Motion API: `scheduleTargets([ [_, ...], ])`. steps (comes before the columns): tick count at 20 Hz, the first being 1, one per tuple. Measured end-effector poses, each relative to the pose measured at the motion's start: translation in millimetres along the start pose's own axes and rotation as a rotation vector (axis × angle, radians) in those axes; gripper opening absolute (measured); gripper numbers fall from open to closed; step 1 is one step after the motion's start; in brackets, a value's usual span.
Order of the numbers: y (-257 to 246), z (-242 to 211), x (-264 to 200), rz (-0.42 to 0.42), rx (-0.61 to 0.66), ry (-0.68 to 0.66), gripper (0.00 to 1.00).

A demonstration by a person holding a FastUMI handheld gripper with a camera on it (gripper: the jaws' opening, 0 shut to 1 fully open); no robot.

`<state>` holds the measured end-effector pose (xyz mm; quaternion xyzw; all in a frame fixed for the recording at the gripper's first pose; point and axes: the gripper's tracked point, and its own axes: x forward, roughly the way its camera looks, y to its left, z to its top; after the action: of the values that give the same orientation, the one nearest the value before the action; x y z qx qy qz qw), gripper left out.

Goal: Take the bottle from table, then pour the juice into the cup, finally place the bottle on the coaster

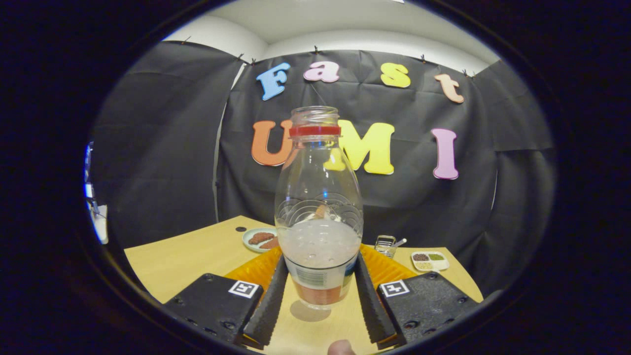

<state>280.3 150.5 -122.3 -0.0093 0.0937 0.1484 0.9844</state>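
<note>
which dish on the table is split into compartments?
The white tray right of the tongs; the round plate left of the bottle is undivided.

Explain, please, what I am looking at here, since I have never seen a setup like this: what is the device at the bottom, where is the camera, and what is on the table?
The camera rides on a handheld gripper, a two-finger clamp that a person carries, and it looks forward along the two fingers, which is why the picture is round and bent. The fingers show at the bottom, one on each side of a clear plastic bottle. They press on its lower part, and it seems lifted a little, with its shadow on the wooden table below. The bottle has a red neck ring, no cap, and some pale liquid in it. Beyond it lie a small plate of brownish food, a small glass container with a utensil, and a divided dish of grains. Black cloth forms the booth's wall behind.
</note>
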Motion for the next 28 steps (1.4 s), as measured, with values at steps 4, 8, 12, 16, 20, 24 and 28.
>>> scheduleTargets([
  [4,5.9,-26.5,26.6,0.01,-0.005,0.042,0.75],
  [8,18.3,-56.4,45.1,0.024,0.016,0.079,0.75],
  [12,25.1,-93.2,62.2,0.029,0.023,0.135,0.75],
  [16,19.8,-120.0,75.5,0.018,0.031,0.164,0.75],
  [20,16.1,-135.2,86.8,0.009,0.032,0.164,0.77],
  [24,15.4,-146.3,93.2,0.003,0.022,0.163,0.78],
  [28,14.6,-153.4,94.0,0.001,0.045,0.172,0.8],
])
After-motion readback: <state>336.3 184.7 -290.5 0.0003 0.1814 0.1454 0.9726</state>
